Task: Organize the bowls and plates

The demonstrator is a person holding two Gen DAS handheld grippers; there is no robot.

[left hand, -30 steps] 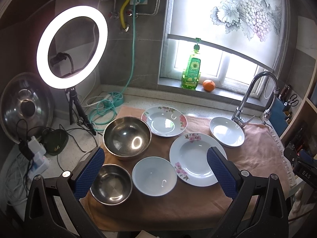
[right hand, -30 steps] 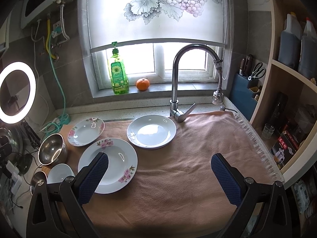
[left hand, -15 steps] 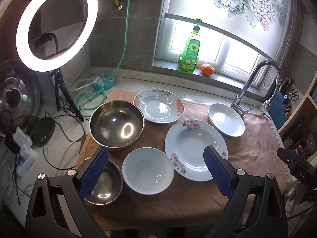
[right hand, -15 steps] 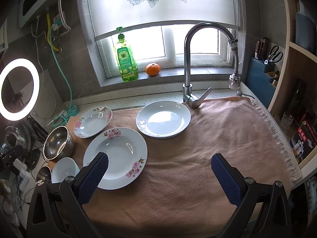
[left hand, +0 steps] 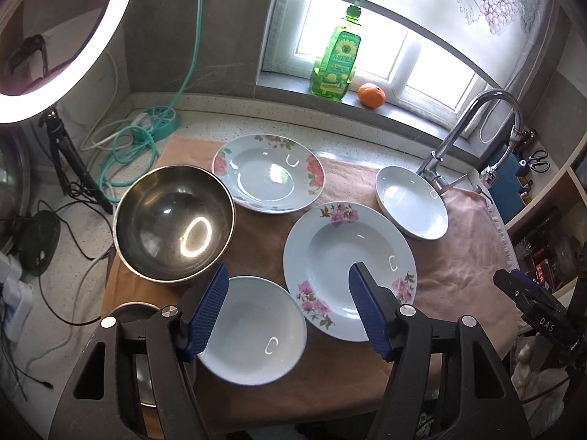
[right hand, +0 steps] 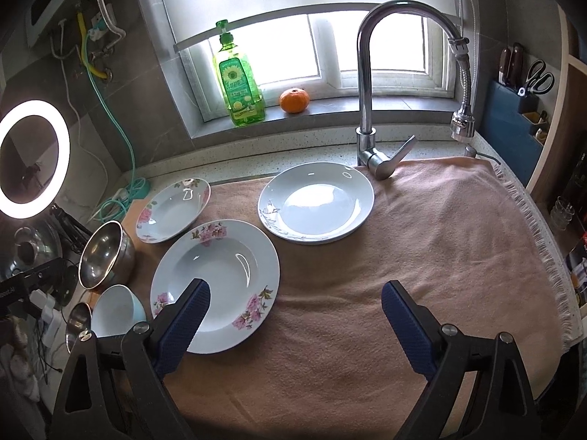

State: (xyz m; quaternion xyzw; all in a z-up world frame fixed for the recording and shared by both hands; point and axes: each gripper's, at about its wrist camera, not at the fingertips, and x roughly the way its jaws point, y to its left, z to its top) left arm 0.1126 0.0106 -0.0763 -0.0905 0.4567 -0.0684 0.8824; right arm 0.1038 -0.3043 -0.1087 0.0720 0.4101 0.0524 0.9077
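On a pink towel [right hand: 422, 256] lie a large flowered plate [left hand: 348, 253] [right hand: 216, 278], a smaller flowered plate [left hand: 269, 174] [right hand: 172, 209], a plain white plate [left hand: 411, 201] [right hand: 315, 201], a white bowl [left hand: 253, 330] [right hand: 113, 310], a large steel bowl [left hand: 174, 220] [right hand: 104, 255] and a small steel bowl [left hand: 143, 363] [right hand: 77, 324]. My left gripper [left hand: 288, 300] is open and empty, above the white bowl and the large plate's near rim. My right gripper [right hand: 295, 315] is open and empty above the towel, right of the large flowered plate.
A chrome tap [right hand: 367, 84] stands behind the white plate. A green soap bottle [right hand: 238, 80] and an orange [right hand: 294, 100] sit on the windowsill. A ring light [right hand: 33, 157], cables and a green hose [left hand: 139, 135] crowd the left. Shelves with a knife block [right hand: 513, 117] stand right.
Both grippers have moved forward and down toward the dishes, so the dishes look larger. The left one now hangs over the white bowl. Both stay open.
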